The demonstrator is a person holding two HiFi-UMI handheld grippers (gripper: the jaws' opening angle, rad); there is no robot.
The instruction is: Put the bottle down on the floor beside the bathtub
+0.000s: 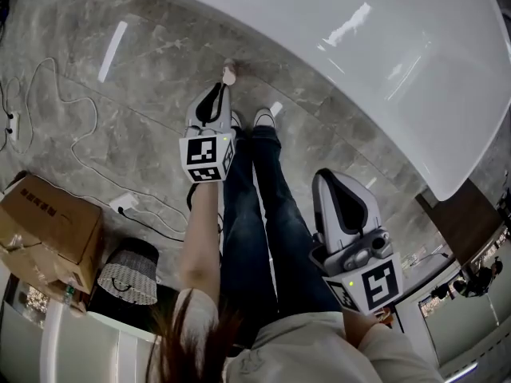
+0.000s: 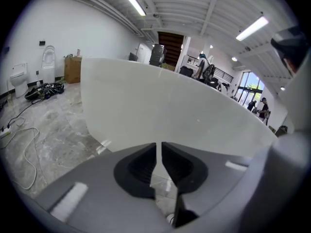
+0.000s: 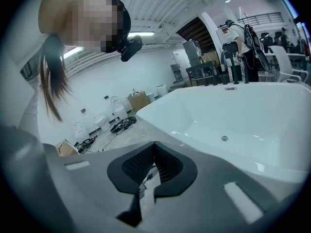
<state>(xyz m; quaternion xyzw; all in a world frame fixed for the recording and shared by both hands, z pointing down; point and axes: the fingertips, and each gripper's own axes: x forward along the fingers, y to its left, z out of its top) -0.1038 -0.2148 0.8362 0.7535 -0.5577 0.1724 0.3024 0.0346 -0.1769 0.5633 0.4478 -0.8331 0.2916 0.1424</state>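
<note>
**Q:** Two grippers: what do they hold?
**A:** Nothing. The left gripper (image 1: 219, 88) has its jaws almost together, with only a slit between them. The right gripper (image 1: 322, 174) has its jaws meeting at the tips.
**Q:** Where is the bottle (image 1: 229, 75)?
**A:** On the floor (image 1: 144, 94), just beside the bathtub (image 1: 383, 46) wall and just past the left gripper's tip. It is small, and only its top shows.
**Q:** Is there room?
**A:** Open floor lies to the left.

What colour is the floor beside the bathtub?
The floor is grey marble with pale veins; clearest in the head view.
</note>
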